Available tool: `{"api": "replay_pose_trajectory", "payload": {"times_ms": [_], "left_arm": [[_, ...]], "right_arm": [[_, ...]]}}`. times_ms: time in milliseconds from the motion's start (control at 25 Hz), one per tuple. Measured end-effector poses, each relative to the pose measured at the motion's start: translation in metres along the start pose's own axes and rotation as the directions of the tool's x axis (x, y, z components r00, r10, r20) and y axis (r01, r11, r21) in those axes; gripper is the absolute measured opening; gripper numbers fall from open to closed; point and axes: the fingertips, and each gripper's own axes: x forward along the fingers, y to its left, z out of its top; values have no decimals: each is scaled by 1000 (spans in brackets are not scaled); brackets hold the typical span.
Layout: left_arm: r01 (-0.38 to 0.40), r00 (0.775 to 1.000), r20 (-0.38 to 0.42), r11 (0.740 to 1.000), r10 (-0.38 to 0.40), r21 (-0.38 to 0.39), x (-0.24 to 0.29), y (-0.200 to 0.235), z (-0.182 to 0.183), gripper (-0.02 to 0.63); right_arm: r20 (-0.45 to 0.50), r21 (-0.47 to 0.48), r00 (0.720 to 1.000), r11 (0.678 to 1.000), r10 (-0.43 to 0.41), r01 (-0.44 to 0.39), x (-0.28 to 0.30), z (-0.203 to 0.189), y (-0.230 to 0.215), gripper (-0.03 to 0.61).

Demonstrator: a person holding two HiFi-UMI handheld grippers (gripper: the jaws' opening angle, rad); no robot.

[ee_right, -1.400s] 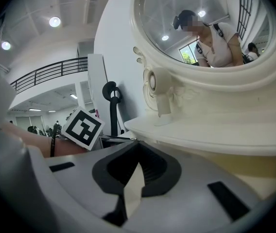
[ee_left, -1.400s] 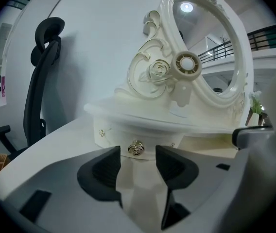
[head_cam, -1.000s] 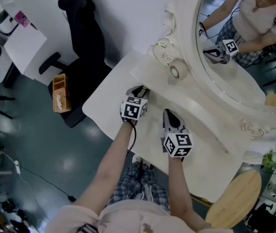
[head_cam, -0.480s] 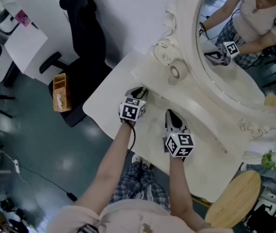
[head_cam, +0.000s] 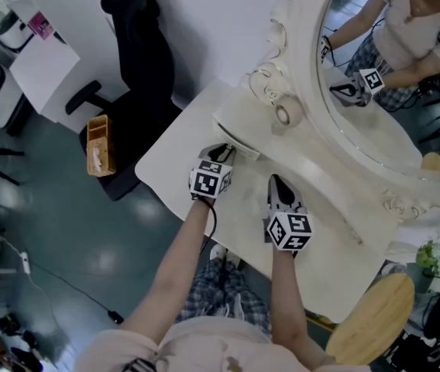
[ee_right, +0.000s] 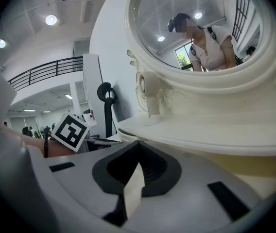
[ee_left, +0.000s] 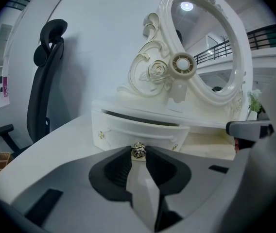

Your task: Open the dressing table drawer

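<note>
Drawer knob (ee_left: 138, 151), small and metal, sits between the tips of the left claw (head_cam: 221, 152). The jaws have just been closing and now clench it. The drawer (ee_left: 138, 130) stands slightly pulled out above the white worktop (head_cam: 170, 165), with a dark gap along its top edge. The right claw (ee_right: 138, 149) is clenched on nothing and hangs over the worktop just beside the left. Each claw's cube (head_cam: 210, 180) carries black-and-white square markers.

Behind the drawer rises an oval mirror (head_cam: 383, 107) in a carved white frame. A black office chair (head_cam: 139, 53) stands against the white wall. A wooden box (head_cam: 98, 147) lies by its base on the dark teal floor (head_cam: 42, 231). A round wooden stool (head_cam: 375, 316) is at the worktop's right. A pink label (head_cam: 40, 28) on a white cabinet is too small to read.
</note>
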Motion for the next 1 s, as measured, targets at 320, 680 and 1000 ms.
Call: {"api": "replay_pose_trajectory", "payload": {"times_ms": [320,680,1000], "left_arm": [[-1,1000,-5,1000,1,-5,-11,0,-9,110],[-7,1000,-12,1000,6,-6,-25,0,-18,110],[-14,1000,-14,1000,14,-7,-36,2,-27,110]], "right_arm": [[-3,-4,1000,1000,-4,4,-5,-2,1,15],[6,-10,1000,1000,-5,5,-11,1,6,15],[9,-13,1000,1000,-2,2,-15,1,10,15]]}}
